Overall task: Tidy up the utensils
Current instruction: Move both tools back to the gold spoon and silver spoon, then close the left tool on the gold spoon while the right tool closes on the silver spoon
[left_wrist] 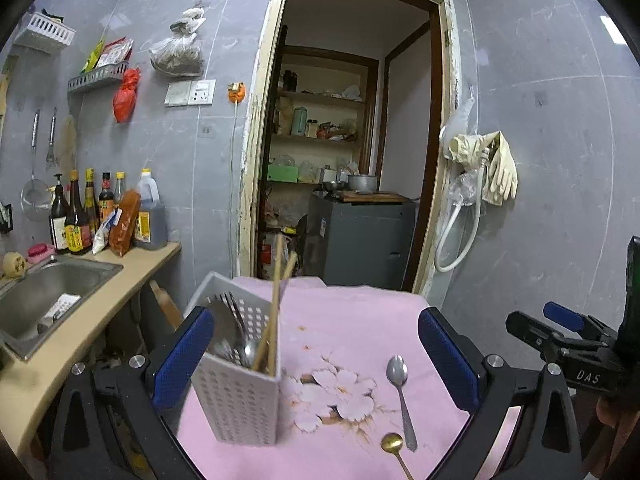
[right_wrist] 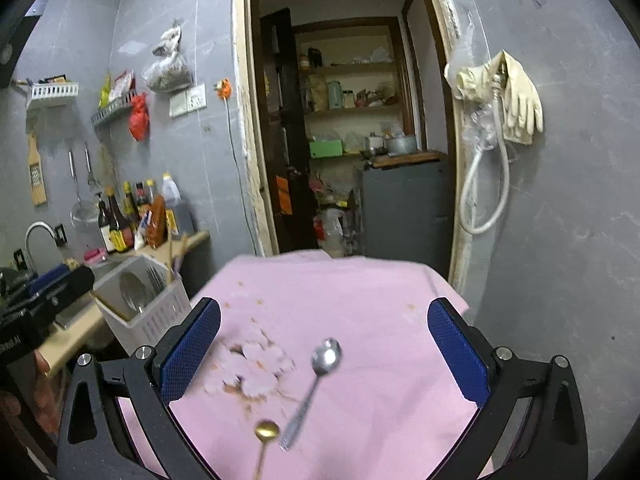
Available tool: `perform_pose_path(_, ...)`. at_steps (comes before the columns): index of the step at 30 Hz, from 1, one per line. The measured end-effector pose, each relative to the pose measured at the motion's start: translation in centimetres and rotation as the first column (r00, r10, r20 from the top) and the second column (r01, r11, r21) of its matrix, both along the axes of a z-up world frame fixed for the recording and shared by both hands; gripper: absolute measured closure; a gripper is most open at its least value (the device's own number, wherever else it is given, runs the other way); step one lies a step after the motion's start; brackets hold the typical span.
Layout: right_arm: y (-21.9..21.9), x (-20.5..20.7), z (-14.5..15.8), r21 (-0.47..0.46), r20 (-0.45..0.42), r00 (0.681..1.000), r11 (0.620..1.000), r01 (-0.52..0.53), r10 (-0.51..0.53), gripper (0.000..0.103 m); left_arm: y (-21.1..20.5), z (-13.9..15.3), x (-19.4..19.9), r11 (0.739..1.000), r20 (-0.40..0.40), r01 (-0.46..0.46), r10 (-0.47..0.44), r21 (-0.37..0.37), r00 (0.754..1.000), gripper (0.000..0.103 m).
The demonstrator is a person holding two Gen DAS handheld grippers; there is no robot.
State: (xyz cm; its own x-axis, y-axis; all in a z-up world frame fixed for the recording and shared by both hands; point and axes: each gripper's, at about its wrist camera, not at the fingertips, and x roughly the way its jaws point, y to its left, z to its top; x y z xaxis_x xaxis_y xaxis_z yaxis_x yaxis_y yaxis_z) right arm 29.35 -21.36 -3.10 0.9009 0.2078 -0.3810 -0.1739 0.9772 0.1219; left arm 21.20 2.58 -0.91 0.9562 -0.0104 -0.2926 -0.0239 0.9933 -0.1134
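Observation:
A white perforated utensil caddy (left_wrist: 236, 396) stands on the pink cloth (left_wrist: 352, 320) at the left. It holds metal spoons, forks and wooden chopsticks (left_wrist: 276, 304). A silver spoon (left_wrist: 400, 392) and a small gold spoon (left_wrist: 394, 450) lie loose on the cloth to its right. My left gripper (left_wrist: 316, 360) is open and empty; the caddy stands just inside its left finger. My right gripper (right_wrist: 324, 356) is open and empty above the silver spoon (right_wrist: 316, 380) and gold spoon (right_wrist: 266, 436). The caddy also shows at the left in the right wrist view (right_wrist: 148, 312).
A counter with a steel sink (left_wrist: 48, 296) and several sauce bottles (left_wrist: 100, 216) runs along the left. An open doorway (left_wrist: 352, 160) with shelves and a grey cabinet (left_wrist: 360, 236) is behind the table. Rubber gloves and a hose (left_wrist: 480, 184) hang on the right wall.

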Motion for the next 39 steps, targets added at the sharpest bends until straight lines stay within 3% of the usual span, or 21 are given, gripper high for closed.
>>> perform_pose_path(18,-3.5,3.6,-11.2,0.01,-0.194,0.978,0.997,-0.081,0.081,0.001,-4.3,-9.7,1.9,0.999,-0.232,-0.043,0.043,0.009,0.972,0.0)
perform_pose_path(24,-3.2,5.0,-12.7,0.034,-0.236,0.965,0.993,-0.11,0.115,0.001,-4.7,-11.6,3.2,0.999,-0.283,-0.051,0.051,0.006,0.958,0.0)
perform_pose_path(30,-2.7,6.5,-13.8,0.056,-0.285,0.944,0.986,-0.159,0.168,0.001,-5.0,-12.8,4.9,1.0,-0.358,0.004,-0.011,-0.02,0.933,0.001)
perform_pose_path(36,-2.5,7.9,-14.5,0.087,-0.322,0.924,0.978,-0.188,0.207,0.001,-5.8,-14.0,6.4,0.994,-0.428,0.091,-0.107,-0.057,0.898,0.027)
perform_pose_path(39,-1.7,8.5,-14.6,0.075,-0.329,0.914,0.971,-0.226,0.239,0.002,-6.2,-14.9,7.3,0.983,-0.468,0.151,-0.184,-0.107,0.864,0.039)
